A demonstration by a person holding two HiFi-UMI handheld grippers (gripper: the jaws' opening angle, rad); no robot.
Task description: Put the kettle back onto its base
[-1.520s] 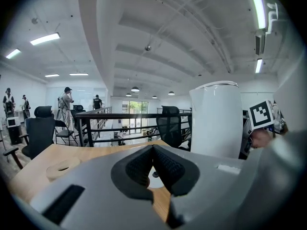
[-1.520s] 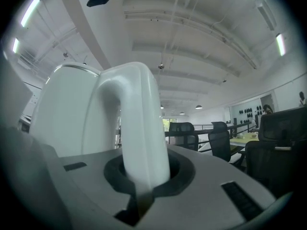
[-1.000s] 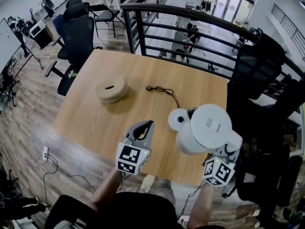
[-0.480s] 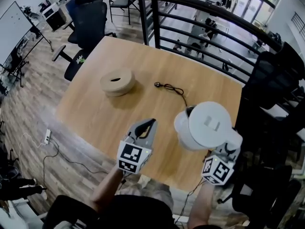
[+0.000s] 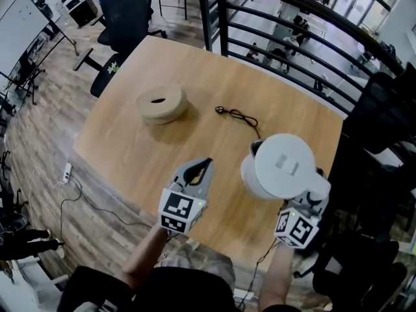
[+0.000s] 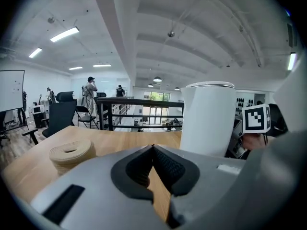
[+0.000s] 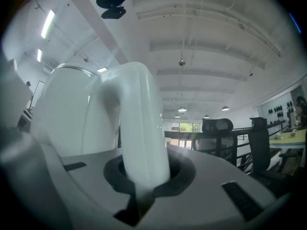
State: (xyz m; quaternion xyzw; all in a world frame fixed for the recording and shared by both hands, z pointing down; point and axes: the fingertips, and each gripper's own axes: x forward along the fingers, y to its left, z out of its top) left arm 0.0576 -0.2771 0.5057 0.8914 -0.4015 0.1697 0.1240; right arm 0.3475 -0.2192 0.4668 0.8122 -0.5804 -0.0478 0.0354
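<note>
1. The right gripper [image 7: 144,178] is clamped on the white kettle handle [image 7: 141,128]. The jaws stand only a little apart, with the handle filling the gap between them. In the head view this gripper [image 5: 311,203] sits at the kettle's 5 o'clock.
2. The white electric kettle [image 5: 284,164] is upright, lid up, over the near right part of the wooden table [image 5: 130,148]. Its own body hides its underside, so I cannot tell whether the base is beneath it or whether it touches anything.
3. The left gripper [image 6: 152,150] is closed and empty, its jaw tips meeting with nothing between them. In the head view it [image 5: 207,166] lies at the kettle's 9 o'clock, near but apart from it.
4. A black power cord [image 5: 237,116] with its plug lies on the table at the kettle's 11 o'clock.
5. A tan ring-shaped roll [image 5: 160,103] rests flat at the left gripper's 11 o'clock, well apart.
6. A black railing [image 5: 279,18] runs past the table's far edge at 12 o'clock.
</note>
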